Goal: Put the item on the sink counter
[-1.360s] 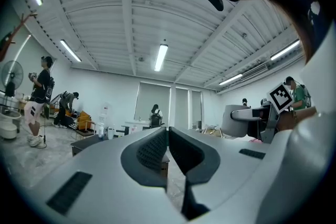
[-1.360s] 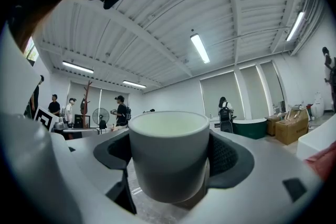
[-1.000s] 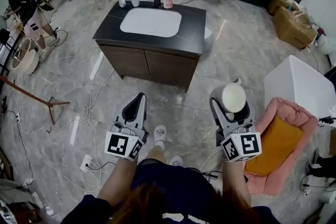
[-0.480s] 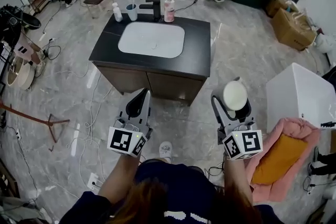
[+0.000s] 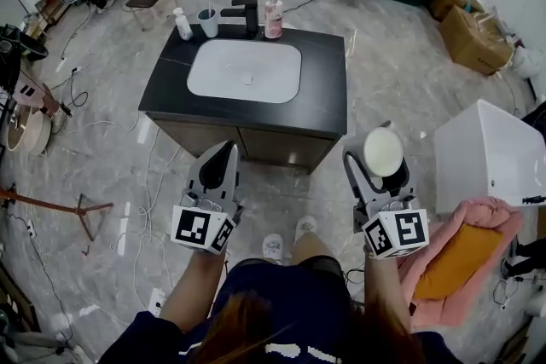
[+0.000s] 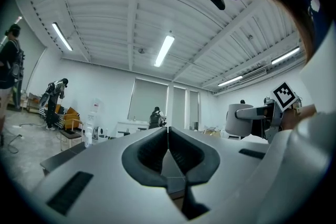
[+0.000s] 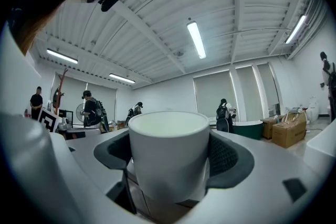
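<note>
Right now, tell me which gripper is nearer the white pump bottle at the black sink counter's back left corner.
Left. The left gripper sits before the white pump bottle, slightly right; the right gripper, holding a white cup, is farther right.

The cup (image 5: 382,152) is showing creamy white. At twelve o'clock the sink counter (image 5: 328,89) is gleaming black around a white basin (image 5: 245,71). At four o'clock a pink cushion (image 5: 490,213) is framing an orange pad (image 5: 456,256).

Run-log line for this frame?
right gripper: shut on white cup | left gripper: shut, empty | sink counter: ahead, cup not placed
</note>
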Available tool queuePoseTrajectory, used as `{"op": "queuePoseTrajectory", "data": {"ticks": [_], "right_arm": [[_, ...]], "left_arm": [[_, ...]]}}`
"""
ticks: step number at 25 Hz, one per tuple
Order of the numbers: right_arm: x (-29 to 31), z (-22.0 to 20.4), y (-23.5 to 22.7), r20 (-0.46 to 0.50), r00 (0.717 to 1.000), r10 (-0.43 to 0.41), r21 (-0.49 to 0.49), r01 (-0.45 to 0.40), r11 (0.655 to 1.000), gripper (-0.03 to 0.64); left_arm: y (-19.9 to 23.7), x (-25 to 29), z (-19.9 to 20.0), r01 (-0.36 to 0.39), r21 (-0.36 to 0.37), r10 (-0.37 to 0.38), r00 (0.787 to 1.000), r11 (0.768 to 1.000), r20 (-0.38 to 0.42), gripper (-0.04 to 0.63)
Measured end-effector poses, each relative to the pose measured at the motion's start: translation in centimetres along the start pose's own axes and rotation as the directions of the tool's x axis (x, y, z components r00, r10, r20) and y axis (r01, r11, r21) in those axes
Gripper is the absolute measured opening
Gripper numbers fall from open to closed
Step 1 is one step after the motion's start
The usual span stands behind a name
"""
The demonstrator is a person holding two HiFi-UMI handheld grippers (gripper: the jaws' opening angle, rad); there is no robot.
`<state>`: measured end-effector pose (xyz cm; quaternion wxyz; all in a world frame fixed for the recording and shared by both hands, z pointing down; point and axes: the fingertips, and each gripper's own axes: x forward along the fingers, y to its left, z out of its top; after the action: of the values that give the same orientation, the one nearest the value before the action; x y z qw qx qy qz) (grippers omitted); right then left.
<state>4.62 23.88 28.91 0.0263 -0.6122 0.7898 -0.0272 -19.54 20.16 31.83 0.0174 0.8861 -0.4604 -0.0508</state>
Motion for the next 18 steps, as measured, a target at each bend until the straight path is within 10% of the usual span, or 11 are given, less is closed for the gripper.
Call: {"op": "queuePoseTrajectory", "data": {"ticks": [18], "right_arm": [[18.7,-0.2,-9.8,-0.008,0.989,0.148,0.035,-0.148,0.988,0.436]], "left_arm": [[5.3,16.4,-1.0,-0.143,0.025,0.144,0.99,0.989,-0.017,0.025]]}}
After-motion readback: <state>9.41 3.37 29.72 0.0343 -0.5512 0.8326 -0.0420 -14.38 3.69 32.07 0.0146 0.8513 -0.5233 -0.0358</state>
